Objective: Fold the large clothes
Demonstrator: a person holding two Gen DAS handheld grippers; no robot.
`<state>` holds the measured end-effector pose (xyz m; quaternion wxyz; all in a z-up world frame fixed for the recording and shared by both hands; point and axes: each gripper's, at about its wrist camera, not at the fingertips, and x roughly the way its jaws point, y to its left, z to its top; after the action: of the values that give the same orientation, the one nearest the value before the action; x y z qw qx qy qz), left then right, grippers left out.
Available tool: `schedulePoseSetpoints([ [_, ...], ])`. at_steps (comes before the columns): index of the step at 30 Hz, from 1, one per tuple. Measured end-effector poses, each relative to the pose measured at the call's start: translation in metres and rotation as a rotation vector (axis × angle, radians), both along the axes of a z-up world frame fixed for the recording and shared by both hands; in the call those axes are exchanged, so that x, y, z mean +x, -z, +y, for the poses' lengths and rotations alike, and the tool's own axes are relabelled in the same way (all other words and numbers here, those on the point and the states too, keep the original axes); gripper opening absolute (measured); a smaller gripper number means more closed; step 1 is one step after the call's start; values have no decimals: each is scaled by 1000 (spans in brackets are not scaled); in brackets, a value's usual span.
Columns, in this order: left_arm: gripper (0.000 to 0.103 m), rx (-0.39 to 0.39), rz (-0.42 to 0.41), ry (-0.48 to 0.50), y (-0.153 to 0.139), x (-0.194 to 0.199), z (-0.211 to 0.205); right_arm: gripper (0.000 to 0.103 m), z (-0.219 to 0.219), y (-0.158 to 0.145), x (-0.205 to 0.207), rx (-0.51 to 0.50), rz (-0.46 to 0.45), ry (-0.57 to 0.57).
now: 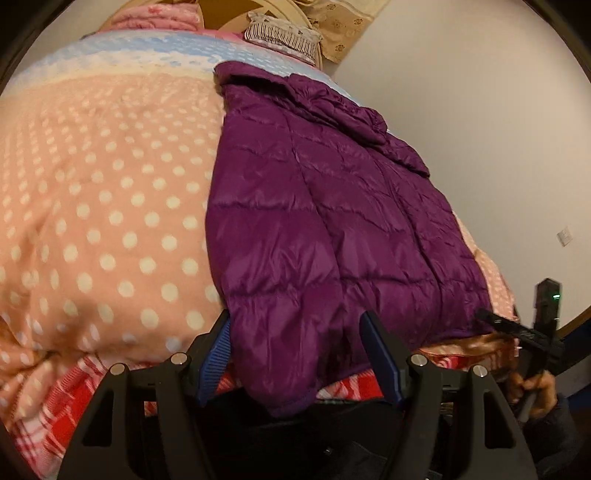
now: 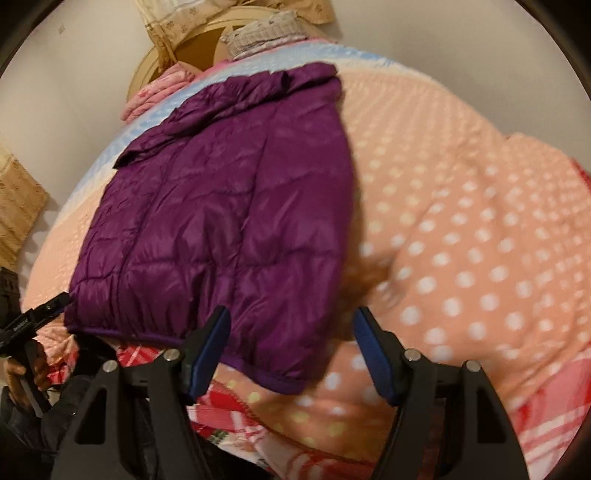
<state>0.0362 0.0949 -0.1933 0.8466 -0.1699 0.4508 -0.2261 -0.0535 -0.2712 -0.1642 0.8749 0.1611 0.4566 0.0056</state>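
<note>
A purple quilted puffer jacket [image 1: 325, 229] lies folded lengthwise on a bed, collar at the far end, hem hanging over the near edge. It also shows in the right wrist view [image 2: 221, 221]. My left gripper [image 1: 295, 354] is open, its blue-padded fingers [image 1: 216, 358] straddling the jacket's near hem corner without closing on it. My right gripper [image 2: 291, 347] is open and empty, just above the other hem corner. The right gripper also shows in the left wrist view [image 1: 517, 332], and the left gripper in the right wrist view [image 2: 37, 317].
The bed carries a pink blanket with white dots [image 1: 103, 206] over a red plaid sheet [image 1: 44, 417]. Pillows [image 1: 284, 35] and folded pink cloth [image 1: 155, 16] lie at the headboard. A white wall [image 1: 480, 110] runs beside the bed.
</note>
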Motion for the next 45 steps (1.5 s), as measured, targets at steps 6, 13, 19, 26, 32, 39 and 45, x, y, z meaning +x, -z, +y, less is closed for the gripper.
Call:
schedulePoseSetpoints([
  [6,33,-113,16,26,2,1,9,17,15,12,14,-3,52,-83],
  [13,6,-195,-55,76,-12,0,8,11,11,-1,10,101,-13,-104],
  [19,4,-285,-205,134,-67,-2,10,10,7,-54,-4,231,-189,-133],
  [26,4,-348,-356,195,-131,-15,20,10,2,-115,-19,306,-347,-169],
  [32,4,-373,-428,157,-185,10,42,10,5,-180,-17,283,-502,-220],
  [39,4,-299,-362,-36,-196,134,47,10,-18,-213,89,304,-591,-154],
  [45,5,-148,-258,-169,-157,248,22,10,-45,-182,226,270,-497,-52],
])
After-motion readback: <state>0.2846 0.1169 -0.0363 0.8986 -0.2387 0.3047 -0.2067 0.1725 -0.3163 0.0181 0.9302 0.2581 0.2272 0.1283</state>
